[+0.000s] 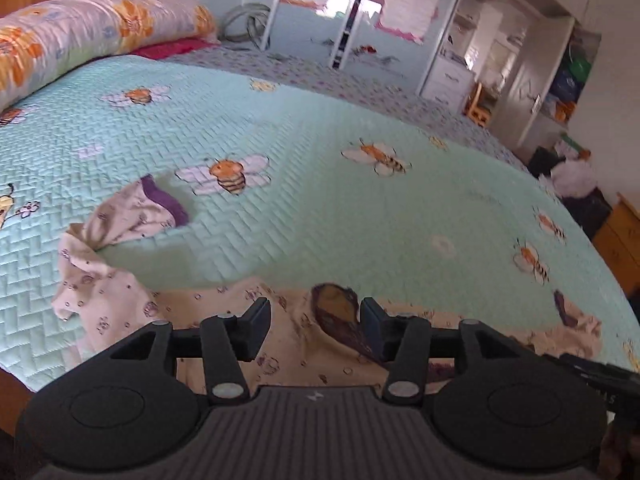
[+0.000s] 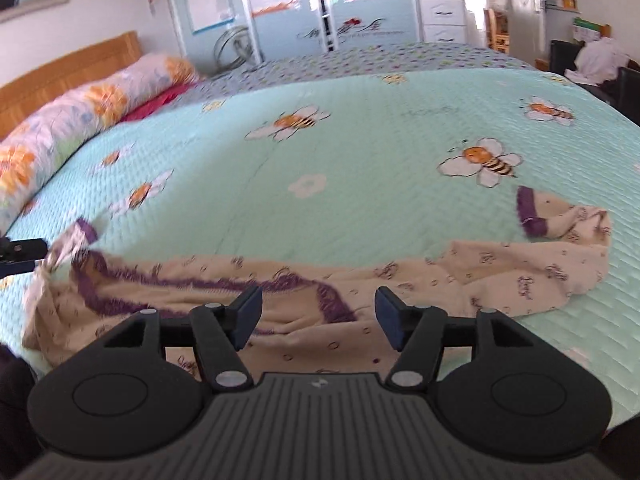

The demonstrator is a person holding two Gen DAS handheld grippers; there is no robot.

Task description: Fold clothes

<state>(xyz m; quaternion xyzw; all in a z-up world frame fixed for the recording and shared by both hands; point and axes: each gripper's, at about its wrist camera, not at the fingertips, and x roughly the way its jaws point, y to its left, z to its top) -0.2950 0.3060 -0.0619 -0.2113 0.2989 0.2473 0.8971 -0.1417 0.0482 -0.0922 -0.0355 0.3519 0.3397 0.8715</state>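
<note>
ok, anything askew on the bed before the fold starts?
Only the garment: it lies crumpled along the near edge of the quilt, one purple-cuffed sleeve bent back. Both grippers are open above it.

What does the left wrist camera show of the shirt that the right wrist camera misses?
Only the left wrist view shows the left sleeve fully, cuff bent up the quilt. Only the right wrist view shows the right sleeve with its purple cuff. Both show the cream shirt on the bee quilt and an open gripper: left gripper, right gripper.
</note>
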